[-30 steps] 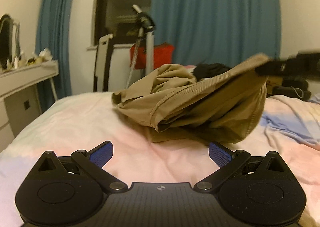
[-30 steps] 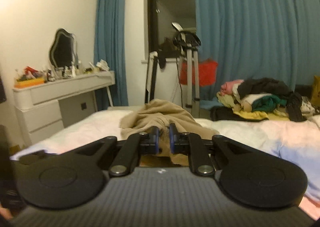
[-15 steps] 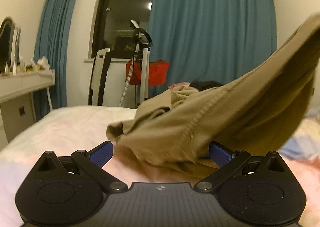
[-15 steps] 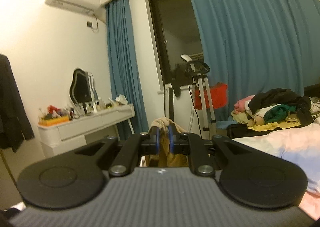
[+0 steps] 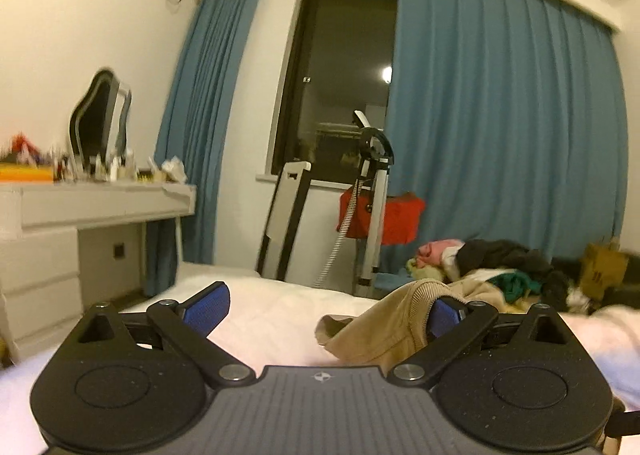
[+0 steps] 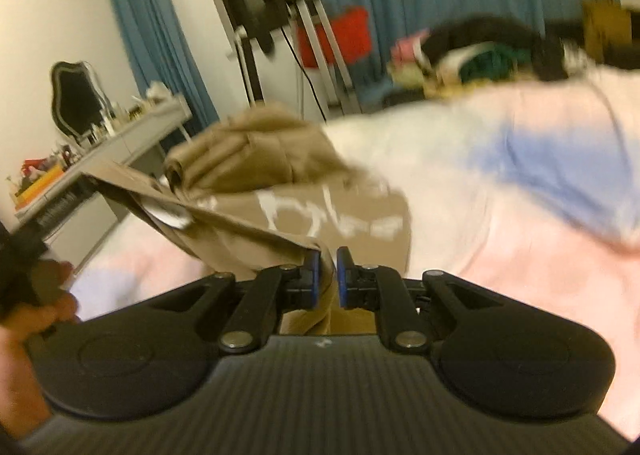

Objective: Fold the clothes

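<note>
A tan garment with white lettering (image 6: 280, 191) lies crumpled on the pink and white bed (image 6: 500, 191). My right gripper (image 6: 327, 271) is shut on its near edge. In the left wrist view my left gripper (image 5: 324, 309) is open; a ribbed tan hem (image 5: 392, 323) drapes against the inside of its right pad (image 5: 444, 317), the left pad (image 5: 208, 305) is bare. In the right wrist view, the left gripper shows as a dark blur with a hand at the left edge (image 6: 28, 287).
A pile of mixed clothes (image 5: 500, 267) lies at the far right of the bed. A white dresser with a mirror (image 5: 80, 207) stands left. A folded treadmill, a stand and a red bag (image 5: 376, 215) are by the window and blue curtains.
The right gripper swung down and tilted, carrying the tan garment back onto the bed. The left gripper rose and turned left; the garment now sits low by its right pad.
</note>
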{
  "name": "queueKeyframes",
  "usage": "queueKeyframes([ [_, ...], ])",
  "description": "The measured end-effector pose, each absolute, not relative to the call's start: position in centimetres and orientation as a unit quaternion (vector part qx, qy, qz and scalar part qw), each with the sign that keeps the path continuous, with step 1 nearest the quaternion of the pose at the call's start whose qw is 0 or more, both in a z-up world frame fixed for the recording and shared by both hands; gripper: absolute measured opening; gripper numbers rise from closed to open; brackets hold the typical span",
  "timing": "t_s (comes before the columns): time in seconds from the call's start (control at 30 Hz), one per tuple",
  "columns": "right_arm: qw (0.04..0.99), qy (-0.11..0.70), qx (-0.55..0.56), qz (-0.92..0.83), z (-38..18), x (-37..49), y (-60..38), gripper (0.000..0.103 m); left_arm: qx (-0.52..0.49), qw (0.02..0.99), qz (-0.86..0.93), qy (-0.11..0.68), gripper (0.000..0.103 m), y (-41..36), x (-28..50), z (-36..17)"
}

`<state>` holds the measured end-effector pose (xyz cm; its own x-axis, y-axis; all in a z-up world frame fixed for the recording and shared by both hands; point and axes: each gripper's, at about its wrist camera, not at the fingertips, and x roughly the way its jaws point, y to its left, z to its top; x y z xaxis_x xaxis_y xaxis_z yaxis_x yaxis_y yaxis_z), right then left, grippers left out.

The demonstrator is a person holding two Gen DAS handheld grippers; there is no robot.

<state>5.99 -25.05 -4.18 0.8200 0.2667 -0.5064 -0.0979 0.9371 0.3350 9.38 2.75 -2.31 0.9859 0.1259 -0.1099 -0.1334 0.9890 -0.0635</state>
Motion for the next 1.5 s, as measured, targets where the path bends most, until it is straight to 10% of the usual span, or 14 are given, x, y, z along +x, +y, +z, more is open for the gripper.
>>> queueKeyframes([
  [0.8,0.997,-0.031,0.068,-0.004,3.3,-3.0,-26.6,0.007,0.0,0.999,0.031,0.036,0.098,-0.9,0.0,-1.3],
  [1.23,0.956,0.236,0.173,0.001,-1.8,3.4,-31.7,0.013,0.062,0.992,0.023,0.111,0.099,-3.4,4.1,-6.0],
  [1.4,0.944,0.281,0.169,0.03,-3.4,3.3,-29.5,0.077,0.051,0.992,0.023,0.111,0.099,-2.7,4.1,-5.6],
  [1.5,0.947,0.294,0.129,0.03,-4.1,3.1,-27.8,0.078,0.044,0.993,0.02,0.109,0.099,-2.4,4.1,-5.3],
])
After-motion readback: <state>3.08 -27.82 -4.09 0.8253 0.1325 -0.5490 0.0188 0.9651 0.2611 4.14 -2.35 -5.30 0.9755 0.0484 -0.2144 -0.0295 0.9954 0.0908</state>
